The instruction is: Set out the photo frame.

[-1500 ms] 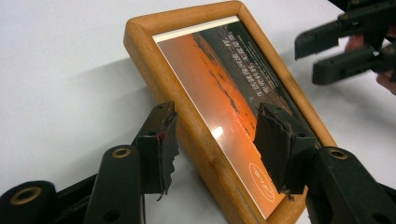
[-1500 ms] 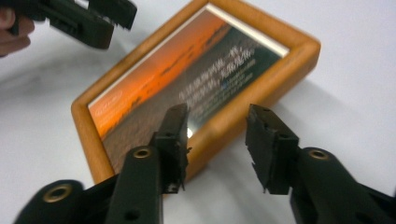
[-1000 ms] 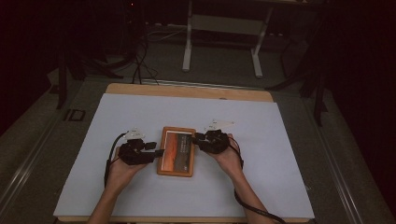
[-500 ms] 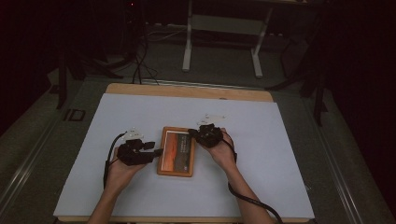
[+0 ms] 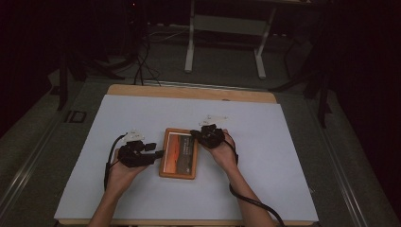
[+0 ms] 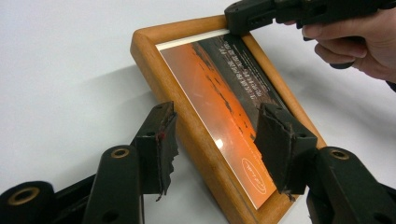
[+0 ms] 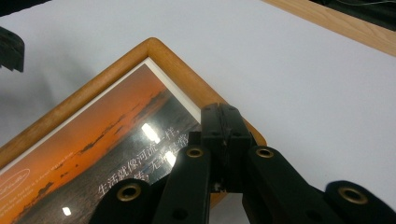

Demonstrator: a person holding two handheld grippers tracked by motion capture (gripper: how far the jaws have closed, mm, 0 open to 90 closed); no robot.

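Observation:
A wooden picture frame (image 5: 178, 153) holding an orange sunset print lies flat on the white table cover. My left gripper (image 5: 158, 153) is at the frame's left side. In the left gripper view my left gripper (image 6: 217, 137) stands open astride the frame (image 6: 205, 79): one jaw is over the cover and the other over the glass. My right gripper (image 5: 194, 134) is shut, and I see nothing between its jaws. Its tip rests at the frame's far right corner (image 7: 223, 116), and it also appears in the left gripper view (image 6: 236, 18). The print (image 7: 93, 135) carries white lettering.
The white cover (image 5: 283, 165) spreads wide on both sides of the frame. A bare wooden table edge (image 5: 189, 92) runs along the back. Beyond it stand white desk legs (image 5: 191, 42), and cables (image 5: 142, 61) lie on the dark floor.
My right gripper has shifted a little left and away, onto the frame's far right corner, and its jaws have closed. My left gripper has stayed in place.

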